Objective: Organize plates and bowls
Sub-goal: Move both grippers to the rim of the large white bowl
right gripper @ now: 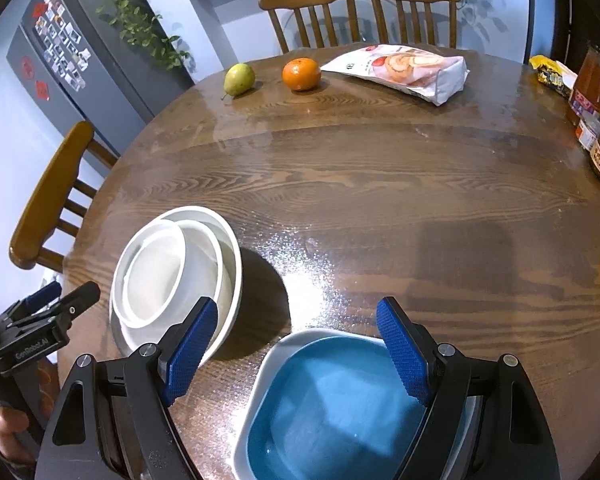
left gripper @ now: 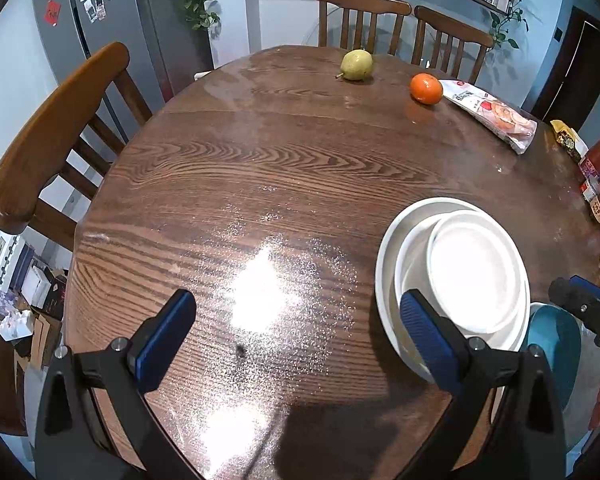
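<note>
- The only writing that reads clearly is "GenRobot.AI" on the black body of the left tongs [right gripper: 48, 316], seen at the left edge of the right wrist view; the print on the snack bag [right gripper: 404, 70] and on the jar and bottle labels [right gripper: 592, 120] at the bench's right edge is too small to make out.
- The left tongs [left gripper: 296, 336] stand wide apart over the bare wooden bench [left gripper: 260, 184], holding nothing; one blue pad [left gripper: 428, 344] overlaps the near rim of the white stack in view, but contact cannot be told.
- The right tongs [right gripper: 296, 354] are also spread wide and empty, hovering above the blue dish [right gripper: 340, 408] with its far rim showing between the pads.
- The white stack [left gripper: 452, 276] is three nested white dishes: a large plate, a bowl in it, and a smaller plate or shallow bowl on top. It sits near the front edge of the bench and looks empty.
- The blue dish is squarish, blue inside with a white outer rim, just beside the white stack [right gripper: 176, 276] to its right, with nothing in it.
- Along the far side of the bench lie a pear [right gripper: 239, 79], an orange [right gripper: 301, 73] and the snack bag, well apart from the dishes.
</note>
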A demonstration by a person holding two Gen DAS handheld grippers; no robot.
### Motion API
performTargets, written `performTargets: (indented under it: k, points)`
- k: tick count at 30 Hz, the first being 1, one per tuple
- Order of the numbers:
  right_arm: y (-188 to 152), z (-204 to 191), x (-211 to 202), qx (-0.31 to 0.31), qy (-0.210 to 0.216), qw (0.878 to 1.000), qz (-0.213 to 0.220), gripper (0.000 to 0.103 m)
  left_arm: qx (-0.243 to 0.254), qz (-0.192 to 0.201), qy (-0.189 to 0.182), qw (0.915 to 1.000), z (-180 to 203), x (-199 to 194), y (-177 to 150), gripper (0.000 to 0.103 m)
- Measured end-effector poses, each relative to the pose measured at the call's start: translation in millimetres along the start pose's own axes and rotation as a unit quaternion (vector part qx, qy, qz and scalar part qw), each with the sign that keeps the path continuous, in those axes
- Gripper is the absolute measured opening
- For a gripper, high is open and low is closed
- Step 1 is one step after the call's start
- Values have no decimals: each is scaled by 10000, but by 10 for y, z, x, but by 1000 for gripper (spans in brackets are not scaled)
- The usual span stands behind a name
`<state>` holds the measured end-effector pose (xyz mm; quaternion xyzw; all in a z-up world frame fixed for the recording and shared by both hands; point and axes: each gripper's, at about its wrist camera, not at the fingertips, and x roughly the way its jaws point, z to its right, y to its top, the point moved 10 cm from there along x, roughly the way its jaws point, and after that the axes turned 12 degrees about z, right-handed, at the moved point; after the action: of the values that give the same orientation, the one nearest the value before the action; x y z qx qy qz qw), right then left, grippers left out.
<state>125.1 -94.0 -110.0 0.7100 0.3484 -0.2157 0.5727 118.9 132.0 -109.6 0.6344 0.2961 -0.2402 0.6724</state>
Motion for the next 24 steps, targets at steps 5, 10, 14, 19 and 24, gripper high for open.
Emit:
performTargets:
  k: [5,10,14,19,24]
  points:
    - [-8,-5,52,-23,33,10000,-61,82,-8,-76,-10,10000,20,51,-9,102]
    - [-17,-4,107,-44,34,9999,-124,82,-38,-137,-4,9999,9,94,-20,102]
    - [-31,4,141,-37,23,9999,-166,82,-38,-161,-29,9999,9,109,-25,102]
    - [-42,3,165,-24,39,9998,-206,82,-19,-178,-15,9998,5,134,-28,102]
    - [-46,-19,194,-66,57,9997,-239,82,-23,-213,9,9998,-3,166,-41,102]
